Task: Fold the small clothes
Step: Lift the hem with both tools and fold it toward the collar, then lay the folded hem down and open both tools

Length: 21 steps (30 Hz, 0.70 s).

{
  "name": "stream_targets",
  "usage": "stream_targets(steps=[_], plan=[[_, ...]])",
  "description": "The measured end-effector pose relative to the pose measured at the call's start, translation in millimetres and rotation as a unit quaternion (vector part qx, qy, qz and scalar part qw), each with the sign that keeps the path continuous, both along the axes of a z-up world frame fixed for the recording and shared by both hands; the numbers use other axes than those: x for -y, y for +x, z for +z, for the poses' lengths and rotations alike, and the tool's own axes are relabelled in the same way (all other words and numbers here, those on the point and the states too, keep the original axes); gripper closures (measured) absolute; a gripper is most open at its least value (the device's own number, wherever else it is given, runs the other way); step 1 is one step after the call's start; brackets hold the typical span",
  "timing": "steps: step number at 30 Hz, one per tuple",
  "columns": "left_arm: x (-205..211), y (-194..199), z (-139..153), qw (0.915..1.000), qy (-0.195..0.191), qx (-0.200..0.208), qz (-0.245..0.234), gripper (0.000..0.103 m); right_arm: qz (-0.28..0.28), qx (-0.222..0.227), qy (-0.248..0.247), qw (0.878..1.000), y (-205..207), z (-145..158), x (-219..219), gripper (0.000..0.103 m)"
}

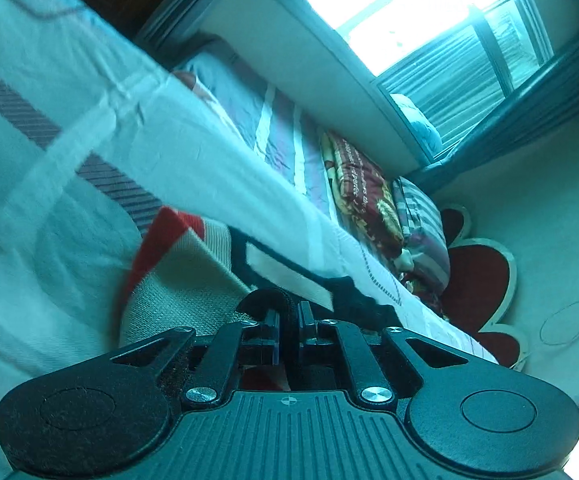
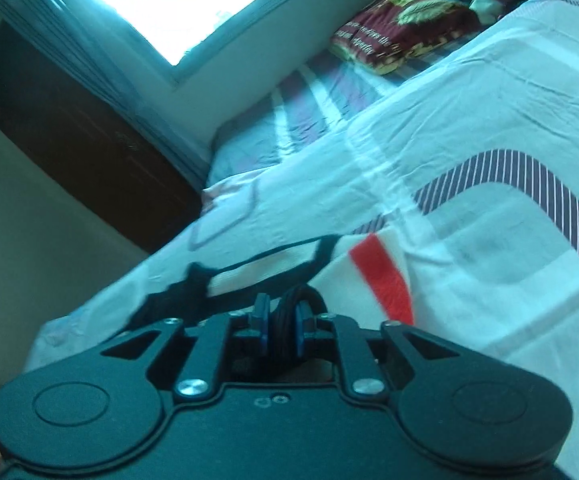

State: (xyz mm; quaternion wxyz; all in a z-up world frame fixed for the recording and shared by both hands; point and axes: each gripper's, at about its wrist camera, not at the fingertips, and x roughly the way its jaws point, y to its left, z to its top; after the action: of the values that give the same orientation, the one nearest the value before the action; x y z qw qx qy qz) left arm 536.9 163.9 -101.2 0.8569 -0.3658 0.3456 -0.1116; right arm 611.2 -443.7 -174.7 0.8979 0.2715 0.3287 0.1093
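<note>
Holding a small knit garment point(image 1: 185, 280) w/ red, cream and black blocks over the white bedspread point(image 1: 69, 92), low centre in both views, we judge we're mid-fold: left gripper point(image 1: 288, 320) and right gripper point(image 2: 282, 320) are each clenched on a black edge of it. Next move prob. needs both edges carried across together and laid flat w/o sagging. Nearby, the patterned pillow point(image 2: 393, 28) at upper right sits well apart; nothing blocks us.
</note>
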Motion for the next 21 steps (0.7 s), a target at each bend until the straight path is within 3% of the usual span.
stream_targets(steps=[1,2,4,6,7,8,11,14,16,18,20,21], plan=[[1.8,0.1,-1.8,1.0,0.001,0.004,0.0,0.072,-0.005,0.01,0.003,1.0,0.1,0.8,1.7,0.081],[3.2,-2.8,-1.5,0.9998,-0.001,0.019,0.0,0.05,-0.017,0.024,-0.003,1.0,-2.6,3.5,3.3,0.061],[5.4,-5.8,2.0,0.9989,0.001,0.046,-0.003,0.033,-0.043,0.067,-0.019,0.997,-13.4,11.5,8.5,0.024],[7.9,-6.1,9.9,0.9983,0.025,0.053,-0.002,0.032,-0.028,0.076,-0.007,0.997,-16.4,15.1,14.9,0.039],[8.7,-4.5,13.5,0.9973,0.044,0.057,-0.008,0.032,-0.015,0.071,-0.006,0.997,-15.9,16.4,15.9,0.053],[11.6,-3.8,18.3,0.9955,0.071,0.061,-0.018,0.032,-0.003,0.072,-0.017,0.997,-16.7,18.7,14.2,0.057],[23.3,3.1,32.9,0.9822,0.166,0.065,-0.06,0.032,0.037,0.076,-0.073,0.994,-17.5,25.3,1.0,0.057],[38.1,18.7,37.7,0.9581,0.263,0.048,-0.103,0.032,0.07,0.064,-0.124,0.988,-7.2,24.9,-17.9,0.056],[47.5,29.5,35.3,0.9454,0.297,0.033,-0.131,0.032,0.089,0.05,-0.153,0.983,4.3,19.6,-30.1,0.056],[58.4,34.5,30.5,0.9344,0.317,0.023,-0.16,0.052,0.107,0.037,-0.184,0.976,11.2,15.1,-41.4,0.058],[65.6,32.9,27.8,0.9246,0.341,0.026,-0.168,0.059,0.115,0.021,-0.229,0.966,17.0,9.6,-53.8,0.063],[66.1,31.5,27.4,0.924,0.343,0.03,-0.166,0.062,0.119,0.021,-0.244,0.962,17.0,8.0,-58.8,0.064]])
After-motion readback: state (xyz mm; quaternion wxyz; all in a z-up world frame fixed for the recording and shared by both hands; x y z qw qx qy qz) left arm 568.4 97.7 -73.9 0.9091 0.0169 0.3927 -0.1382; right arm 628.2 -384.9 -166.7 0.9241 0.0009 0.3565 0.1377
